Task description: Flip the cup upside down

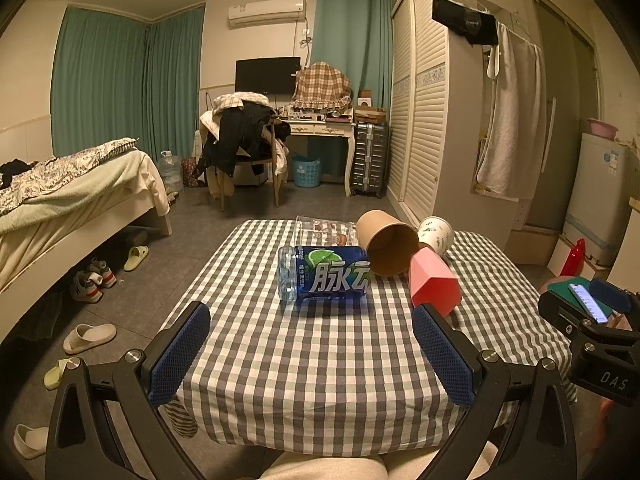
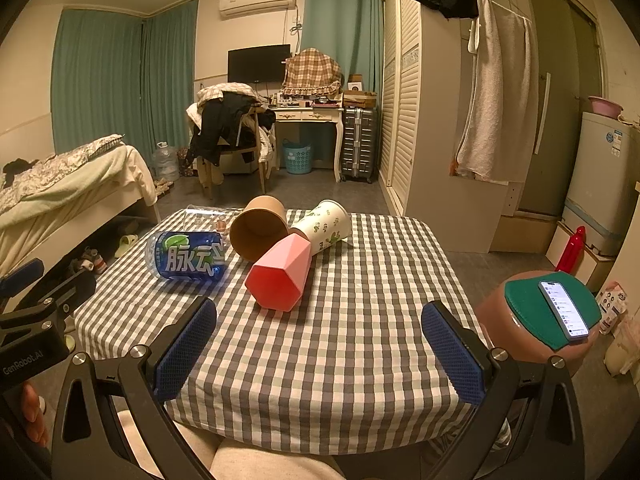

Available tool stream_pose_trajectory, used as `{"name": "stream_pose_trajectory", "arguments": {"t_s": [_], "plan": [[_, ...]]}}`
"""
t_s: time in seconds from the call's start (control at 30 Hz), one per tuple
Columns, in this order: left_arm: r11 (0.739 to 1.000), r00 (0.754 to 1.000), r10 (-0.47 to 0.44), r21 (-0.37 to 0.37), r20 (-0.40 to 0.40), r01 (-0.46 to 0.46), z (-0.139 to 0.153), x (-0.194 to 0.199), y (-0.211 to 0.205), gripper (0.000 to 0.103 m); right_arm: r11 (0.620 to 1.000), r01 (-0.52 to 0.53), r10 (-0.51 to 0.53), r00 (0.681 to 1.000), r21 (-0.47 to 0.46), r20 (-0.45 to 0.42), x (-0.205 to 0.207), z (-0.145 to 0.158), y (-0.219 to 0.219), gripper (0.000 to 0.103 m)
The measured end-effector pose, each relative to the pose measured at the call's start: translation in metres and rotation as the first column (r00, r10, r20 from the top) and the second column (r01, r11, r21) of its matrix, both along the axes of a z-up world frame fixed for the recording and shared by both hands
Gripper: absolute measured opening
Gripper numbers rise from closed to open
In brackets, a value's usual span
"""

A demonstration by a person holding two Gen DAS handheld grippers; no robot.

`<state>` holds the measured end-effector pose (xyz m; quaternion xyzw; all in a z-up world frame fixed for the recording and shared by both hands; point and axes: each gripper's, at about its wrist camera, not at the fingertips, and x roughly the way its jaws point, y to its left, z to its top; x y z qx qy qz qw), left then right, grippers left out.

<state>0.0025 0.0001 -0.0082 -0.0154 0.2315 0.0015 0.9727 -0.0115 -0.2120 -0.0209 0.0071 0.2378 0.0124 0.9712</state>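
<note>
Several cups lie on their sides on the checked table (image 1: 320, 360) (image 2: 340, 340): a blue-labelled clear cup (image 1: 324, 274) (image 2: 186, 257), a brown paper cup (image 1: 388, 247) (image 2: 258, 227), a pink faceted cup (image 1: 434, 282) (image 2: 282, 278), a white cup with green print (image 1: 436, 235) (image 2: 326, 226), and a clear glass (image 1: 324, 230) (image 2: 206, 216) behind. My left gripper (image 1: 312, 354) stands open near the table's front edge, short of the blue cup. My right gripper (image 2: 320, 354) is open too, in front of the pink cup. Neither holds anything.
A stool to the right carries a green pad (image 2: 552, 308) and a phone (image 2: 564, 310). A bed (image 1: 72, 200) with shoes under it stands left, a wardrobe (image 1: 424, 120) right, a chair and desk (image 1: 316, 128) at the back. The person's leg (image 2: 256, 460) shows below.
</note>
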Motion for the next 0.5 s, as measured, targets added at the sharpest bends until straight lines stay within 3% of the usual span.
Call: {"name": "stream_pose_trajectory", "arguments": {"t_s": [0.5], "plan": [[0.999,0.998,-0.036,-0.02,-0.055,0.035,-0.017,0.029,0.019,0.103,1.0,-0.003,0.003,0.999,-0.02,-0.032,0.019,0.0,0.016,0.103]]}}
